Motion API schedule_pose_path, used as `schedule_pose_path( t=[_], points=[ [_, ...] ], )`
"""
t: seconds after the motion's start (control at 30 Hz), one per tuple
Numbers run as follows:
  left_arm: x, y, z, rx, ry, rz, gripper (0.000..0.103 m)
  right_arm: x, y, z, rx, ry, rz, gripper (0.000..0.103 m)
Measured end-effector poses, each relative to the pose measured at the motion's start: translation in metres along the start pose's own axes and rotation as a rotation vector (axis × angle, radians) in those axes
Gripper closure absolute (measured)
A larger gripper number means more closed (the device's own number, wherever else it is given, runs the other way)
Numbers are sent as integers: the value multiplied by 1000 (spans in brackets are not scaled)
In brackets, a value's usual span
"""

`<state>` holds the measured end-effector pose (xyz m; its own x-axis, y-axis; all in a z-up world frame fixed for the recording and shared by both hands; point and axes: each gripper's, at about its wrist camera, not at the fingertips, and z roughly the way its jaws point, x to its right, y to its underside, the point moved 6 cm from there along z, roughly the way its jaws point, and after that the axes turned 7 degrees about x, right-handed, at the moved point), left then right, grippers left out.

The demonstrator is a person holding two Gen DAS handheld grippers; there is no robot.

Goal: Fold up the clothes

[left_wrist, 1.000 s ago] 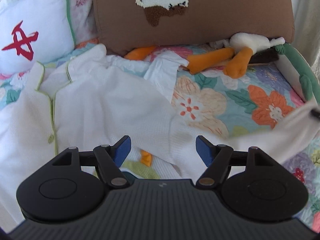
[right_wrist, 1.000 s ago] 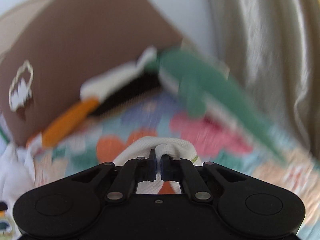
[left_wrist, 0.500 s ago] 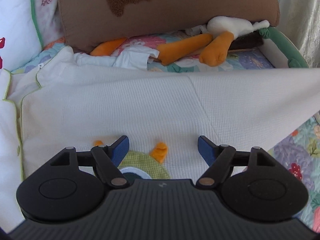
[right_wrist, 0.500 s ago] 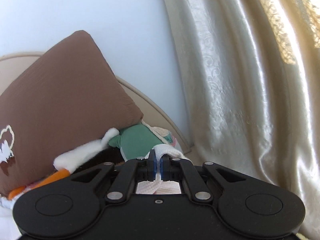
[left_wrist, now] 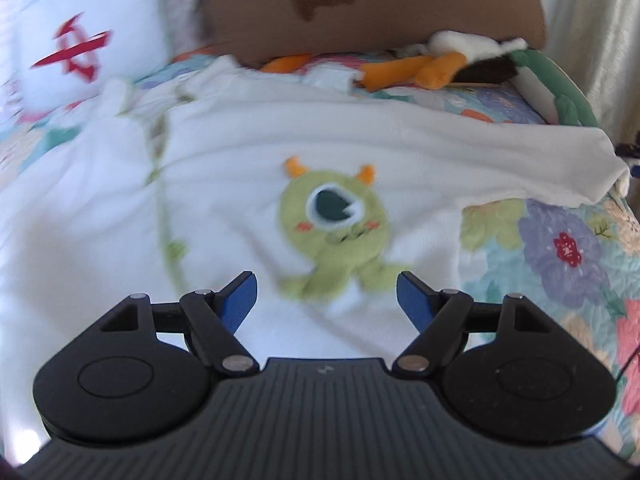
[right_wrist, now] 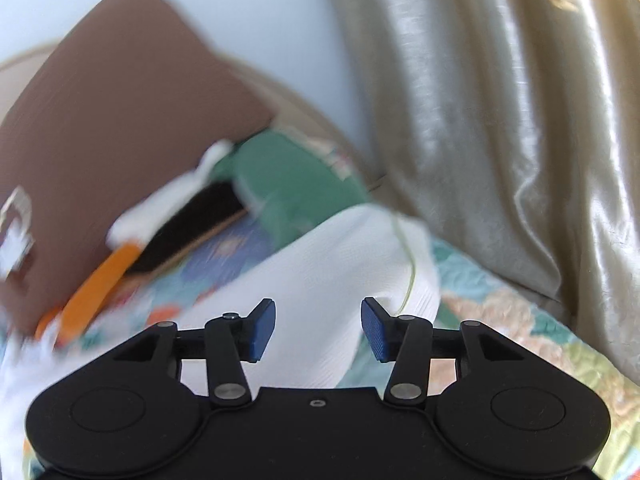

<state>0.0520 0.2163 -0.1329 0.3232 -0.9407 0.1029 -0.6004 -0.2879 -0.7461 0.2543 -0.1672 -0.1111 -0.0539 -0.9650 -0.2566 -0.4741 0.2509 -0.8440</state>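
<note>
White pyjama top (left_wrist: 248, 184) lies spread on the floral quilt (left_wrist: 568, 248), green one-eyed monster patch (left_wrist: 336, 220) facing up, green-piped button placket toward the left. Its sleeve (right_wrist: 340, 264) stretches out to the right edge of the bed.

Left gripper (left_wrist: 326, 292): jaws wide apart, nothing between the blue pads, hovering over the near hem just below the patch.

Right gripper (right_wrist: 318, 328): jaws opening, sleeve cloth lying between them, pads not pressing it.

Far side: brown cushion (left_wrist: 400, 4) against the headboard, white pillow (left_wrist: 88, 32) with red mark far left, plush duck (left_wrist: 432, 64) with orange legs, green plush (right_wrist: 288, 184) at the far right corner. Cream curtain (right_wrist: 500, 100) on the right.
</note>
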Motion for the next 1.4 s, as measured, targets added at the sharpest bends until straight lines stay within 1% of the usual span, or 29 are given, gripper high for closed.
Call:
schedule_pose_path(
  t=[0.03, 0.1, 0.13, 0.2, 0.23, 0.3, 0.33, 0.37, 0.43, 0.47, 0.57, 0.63, 0.67, 0.7, 0.73, 0.77, 0.8, 0.87, 0.97, 1.03, 1.13, 1.17, 1.2, 1.23, 1.27, 1.3, 1.33, 1.4],
  points=[
    [-9, 8, -13, 4, -24, -27, 26, -5, 1, -8, -4, -19, -17, 50],
    [-29, 20, -44, 43, -111, -54, 26, -15, -1, -25, -8, -56, -36, 50],
    [-38, 23, -60, 74, -163, -51, 26, -19, -4, -34, -11, -71, -48, 50],
    [-53, 29, -98, 154, -245, -11, 26, -31, -8, -50, -20, -84, -85, 50],
    [-60, 32, -116, 187, -270, -2, 25, -39, -8, -60, -23, -85, -125, 50],
    [-73, 37, -141, 209, -283, -19, 25, -60, -4, -80, -24, -99, -225, 50],
    [-80, 39, -151, 205, -277, -28, 25, -70, -1, -91, -24, -110, -273, 50],
    [-87, 42, -158, 182, -267, -33, 25, -80, 3, -102, -28, -134, -310, 49],
    [-98, 48, -167, 120, -249, -32, 25, -98, 15, -124, -51, -217, -372, 44],
    [-101, 54, -170, 78, -228, -30, 25, -106, 21, -135, -67, -266, -399, 40],
    [-106, 73, -174, -51, -137, -57, 25, -125, 38, -162, -146, -421, -442, 35],
    [-98, 87, -172, -93, -44, -84, 26, -134, 51, -170, -226, -514, -438, 32],
    [-92, 93, -169, -108, -4, -91, 27, -137, 57, -172, -261, -546, -426, 28],
    [-84, 99, -162, -121, 22, -87, 28, -138, 64, -169, -296, -560, -406, 23],
    [-74, 106, -153, -133, 44, -79, 29, -139, 71, -167, -331, -573, -386, 23],
    [-65, 111, -144, -147, 63, -73, 29, -140, 78, -163, -367, -581, -364, 23],
    [-56, 117, -134, -165, 80, -67, 30, -138, 86, -153, -409, -569, -333, 23],
    [-40, 127, -113, -201, 95, -59, 30, -129, 102, -134, -491, -509, -293, 24],
    [-25, 139, -86, -244, 75, -22, 29, -113, 122, -116, -555, -415, -301, 29],
    [-19, 142, -71, -259, 56, 12, 26, -102, 132, -108, -594, -377, -298, 29],
    [-11, 144, -62, -228, 36, 66, 21, -93, 147, -102, -674, -357, -293, 29],
    [-9, 144, -62, -209, 35, 85, 21, -91, 152, -102, -698, -351, -304, 29],
    [-7, 144, -62, -190, 34, 104, 28, -92, 155, -103, -714, -348, -328, 29],
    [-5, 143, -65, -166, 29, 148, 54, -93, 158, -105, -729, -345, -353, 29],
    [-4, 141, -69, -144, 25, 194, 87, -95, 163, -108, -747, -346, -385, 29],
    [-7, 138, -74, -135, 29, 202, 90, -98, 167, -110, -764, -346, -416, 28],
    [-12, 134, -79, -131, 37, 178, 93, -99, 172, -113, -782, -346, -451, 27],
    [-27, 130, -87, -130, 39, 101, 94, -100, 183, -118, -816, -338, -544, 26]
  ],
)
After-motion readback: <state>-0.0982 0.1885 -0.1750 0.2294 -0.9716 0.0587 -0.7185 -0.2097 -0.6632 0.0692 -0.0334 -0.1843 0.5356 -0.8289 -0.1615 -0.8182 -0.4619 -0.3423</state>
